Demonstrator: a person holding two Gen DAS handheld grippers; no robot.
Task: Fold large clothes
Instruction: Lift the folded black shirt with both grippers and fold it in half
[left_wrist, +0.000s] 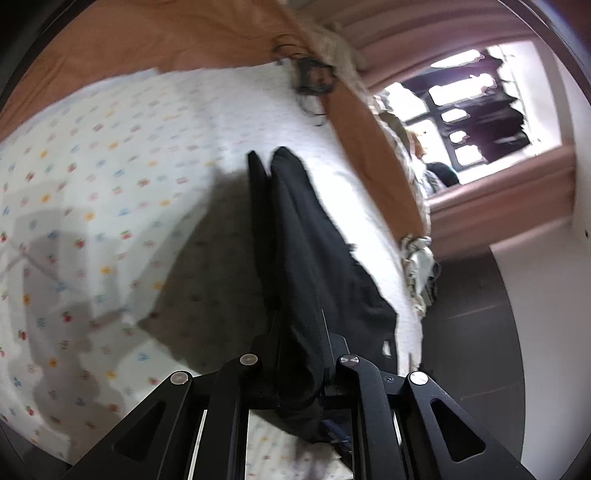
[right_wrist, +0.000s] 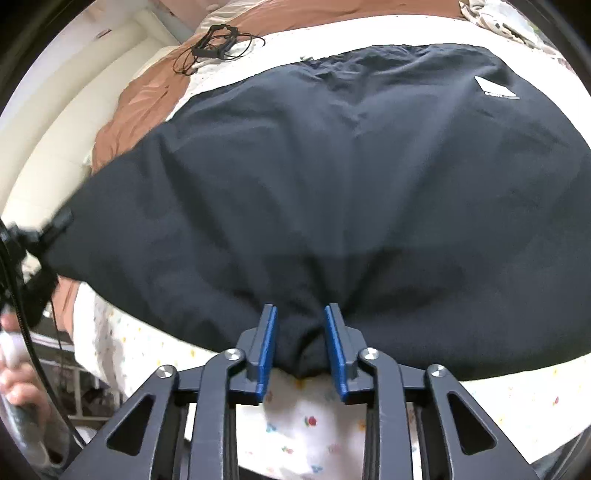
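Left gripper (left_wrist: 300, 354): jaws nearly together, clamped on a bunched fold of the black garment (left_wrist: 295, 236). Cloth fills the gap and hides the pads. From the grip the fabric runs as a narrow ridge toward 12 o'clock, draping over the white flower-print sheet (left_wrist: 110, 177).

Right gripper (right_wrist: 300, 343): jaws narrowed but with a visible gap, blue pads (right_wrist: 269, 343) pressing either side of a pinched tuck at the garment's (right_wrist: 332, 177) near hem. Clamped on cloth, not fully together. From there the garment spreads wide and mostly flat toward 12 o'clock, covering most of the view; white logo (right_wrist: 495, 88) at 1 o'clock.

Outward, right wrist view: flower-print sheet (right_wrist: 310, 421) under the jaws at 6 o'clock, brown blanket (right_wrist: 147, 99) at 10–11 o'clock with a tangled black cable (right_wrist: 218, 48) on it. Person's hand (right_wrist: 18, 373) on a handle at 8 o'clock, blurred.

Left wrist view: brown blanket (left_wrist: 184, 37) at 11–12 o'clock, window (left_wrist: 472, 107) at 2 o'clock, dark floor (left_wrist: 472, 325) at 4 o'clock.
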